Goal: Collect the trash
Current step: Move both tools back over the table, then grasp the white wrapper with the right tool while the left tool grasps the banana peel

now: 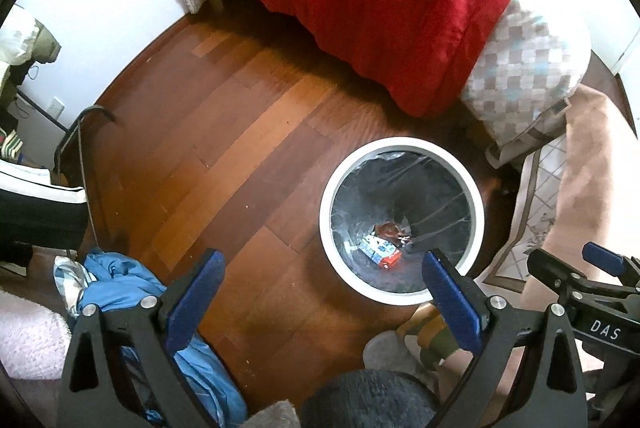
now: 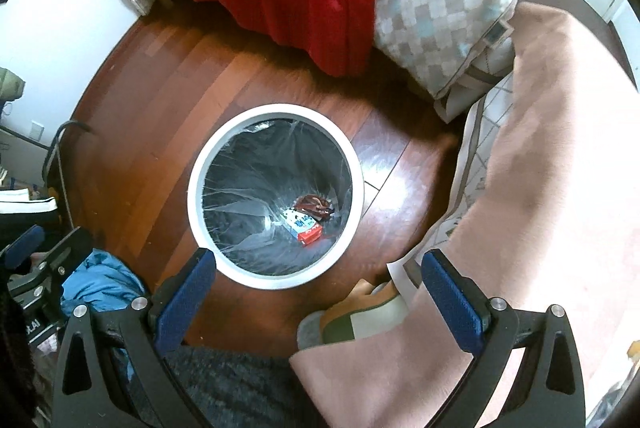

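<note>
On the wood floor [image 1: 248,156], just beside the bed [image 1: 360,0], a white bin [image 1: 332,172] with a dark liner stands upright. Two pieces of trash lie at its bottom: a red-and-white carton [image 2: 303,227] and, touching it on the far side, a brown wrapper [image 2: 314,206]. Left gripper [image 1: 322,294] and right gripper [image 2: 318,292] are both held above, fingers spread wide, nothing gripped. A drop step appears finished. More trash would need to be sought next; none is clearly seen on the floor.
</note>
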The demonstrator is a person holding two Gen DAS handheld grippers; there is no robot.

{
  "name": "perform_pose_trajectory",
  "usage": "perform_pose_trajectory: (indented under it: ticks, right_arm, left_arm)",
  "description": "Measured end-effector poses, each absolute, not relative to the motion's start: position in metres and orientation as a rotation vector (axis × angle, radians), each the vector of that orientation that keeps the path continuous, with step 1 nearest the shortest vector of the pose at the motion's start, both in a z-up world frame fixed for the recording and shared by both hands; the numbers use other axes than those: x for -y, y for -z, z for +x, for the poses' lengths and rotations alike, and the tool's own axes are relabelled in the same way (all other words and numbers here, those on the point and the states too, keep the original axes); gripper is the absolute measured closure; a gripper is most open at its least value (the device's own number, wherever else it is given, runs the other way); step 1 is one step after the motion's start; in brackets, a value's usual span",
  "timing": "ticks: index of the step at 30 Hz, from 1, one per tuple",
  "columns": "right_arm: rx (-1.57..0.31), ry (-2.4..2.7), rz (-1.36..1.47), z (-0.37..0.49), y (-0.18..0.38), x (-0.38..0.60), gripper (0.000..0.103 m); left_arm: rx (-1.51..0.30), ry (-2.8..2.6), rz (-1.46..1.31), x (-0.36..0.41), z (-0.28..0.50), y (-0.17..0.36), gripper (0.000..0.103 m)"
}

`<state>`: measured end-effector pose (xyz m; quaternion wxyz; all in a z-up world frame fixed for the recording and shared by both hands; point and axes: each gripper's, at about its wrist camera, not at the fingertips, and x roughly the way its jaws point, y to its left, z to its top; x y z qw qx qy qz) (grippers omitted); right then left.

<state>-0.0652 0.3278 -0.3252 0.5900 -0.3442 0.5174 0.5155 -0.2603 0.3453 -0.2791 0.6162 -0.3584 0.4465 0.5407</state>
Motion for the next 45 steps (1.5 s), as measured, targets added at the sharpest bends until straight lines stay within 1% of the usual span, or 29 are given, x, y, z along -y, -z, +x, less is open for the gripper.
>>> perform_pose_trajectory:
  ticks: [5,11,16,20,23,25,30,33,35,37,38,39,40,42,44,45]
  right_arm:
    - [-1.168,-1.241,-0.744,-0.064,0.284,-0.304,0.0]
    - [-1.159,-1.308,-0.609,-0.051,0.225,-0.263,0.0]
    - [-1.158,-1.298,-0.461,-0.007,0.174,-0.202,0.0]
    - [-1.179,-1.201,-0.38,0.05,0.159,-0.139,0.0]
    - [-1.19,-1.06,-0.363,0.104,0.165,-0.082,0.0]
    - [-1.206,-0.946,-0.365,0.143,0.179,-0.042,0.0]
    - [-1.302,-0.699,-0.351,0.232,0.235,0.042,0.0]
    - [-1.368,-0.647,-0.313,0.261,0.263,0.069,0.0]
    - [-1.401,-0.662,-0.262,0.271,0.279,0.079,0.0]
    - [-1.432,-0.681,-0.222,0.279,0.293,0.083,0.002]
    - [-1.444,-0.691,-0.204,0.28,0.297,0.082,0.008]
    - [-1.457,-0.703,-0.18,0.282,0.304,0.083,0.017]
    - [-1.474,-0.721,-0.157,0.283,0.309,0.082,0.022]
    - [-1.487,-0.749,-0.143,0.283,0.315,0.079,0.052]
    - [-1.48,-0.761,-0.141,0.283,0.313,0.08,0.066]
    - [-1.471,-0.765,-0.133,0.285,0.308,0.078,0.067]
  left_arm:
    - [-0.981,-1.245,-0.777,-0.325,-0.256,0.244,0.002]
    - [-0.919,-1.238,-0.72,-0.293,-0.244,0.194,0.002]
    - [-0.874,-1.204,-0.645,-0.261,-0.213,0.161,0.002]
    - [-0.875,-1.132,-0.592,-0.23,-0.168,0.153,0.002]
    - [-0.908,-1.037,-0.589,-0.206,-0.122,0.168,0.002]
    - [-0.942,-0.963,-0.598,-0.188,-0.087,0.184,0.002]
    - [-1.06,-0.815,-0.559,-0.143,0.007,0.234,0.002]
    - [-1.124,-0.754,-0.533,-0.121,0.056,0.261,0.002]
    - [-1.159,-0.731,-0.513,-0.107,0.078,0.273,0.002]
    - [-1.183,-0.716,-0.501,-0.101,0.091,0.28,0.002]
    - [-1.194,-0.71,-0.494,-0.098,0.097,0.283,0.002]
    - [-1.208,-0.702,-0.483,-0.096,0.104,0.286,0.002]
    - [-1.214,-0.697,-0.473,-0.094,0.108,0.287,0.002]
    - [-1.227,-0.69,-0.447,-0.092,0.118,0.289,0.002]
    - [-1.231,-0.677,-0.444,-0.094,0.123,0.287,0.002]
    - [-1.229,-0.669,-0.441,-0.094,0.127,0.287,0.002]
